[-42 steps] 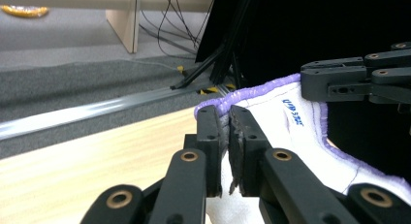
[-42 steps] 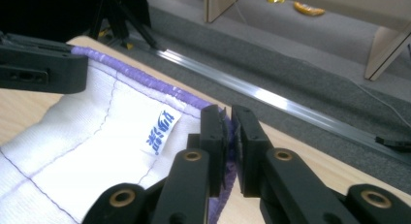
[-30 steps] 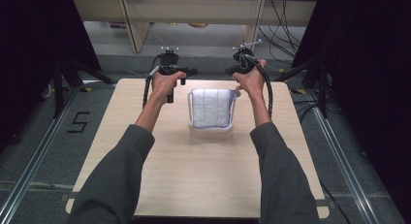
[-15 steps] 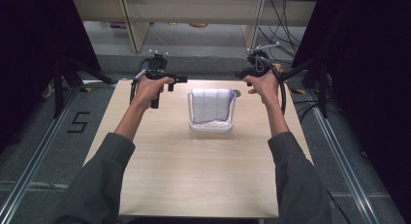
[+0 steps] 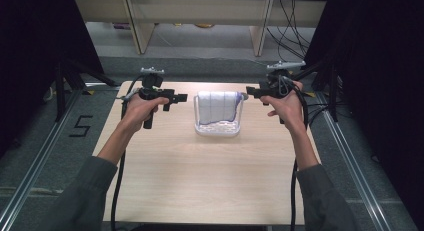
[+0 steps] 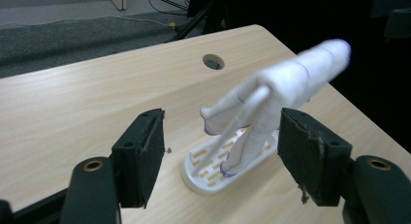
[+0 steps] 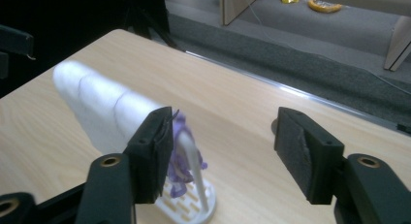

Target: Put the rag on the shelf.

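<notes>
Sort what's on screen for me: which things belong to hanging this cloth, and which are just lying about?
Part of the job:
- white cloth, draped over the rack
- white rack under it
- left gripper, jaws just opened, nothing between them
- right gripper, jaws just opened, off the cloth

Just lying about:
- yellow item on the floor beyond the table
- cables on the floor
- "5" marking on the floor

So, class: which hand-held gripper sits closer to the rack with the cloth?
The right hand-held gripper: its tips almost reach the rack, while the left hand-held gripper stands a clear gap away.
</notes>
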